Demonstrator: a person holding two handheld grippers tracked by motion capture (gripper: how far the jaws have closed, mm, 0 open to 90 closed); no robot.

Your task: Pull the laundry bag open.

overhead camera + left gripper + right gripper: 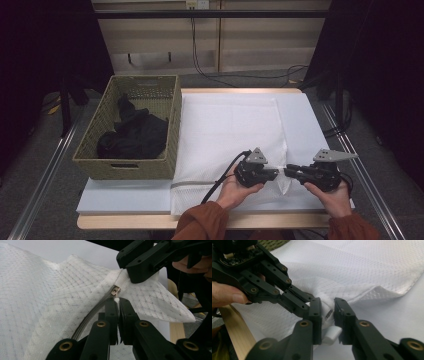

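The white mesh zippered laundry bag (pixel 227 135), limp and light near the surface's front edge, is pinched beside its zipper by the closed left tongs (pixel 117 302); the right tongs (pixel 327 305) stand slightly parted around fabric.

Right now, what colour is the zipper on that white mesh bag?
Grey, with a metallic pull: the zipper runs along the white mesh bag. It shows best in the left gripper view.

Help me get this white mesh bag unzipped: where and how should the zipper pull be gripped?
Grip the small metal zipper pull by its flat dangling tab, probably coming from the bag's open-table corner side, in line with the grey zipper track. The left gripper already pinches the mesh bag just beside it, steadying the fabric.
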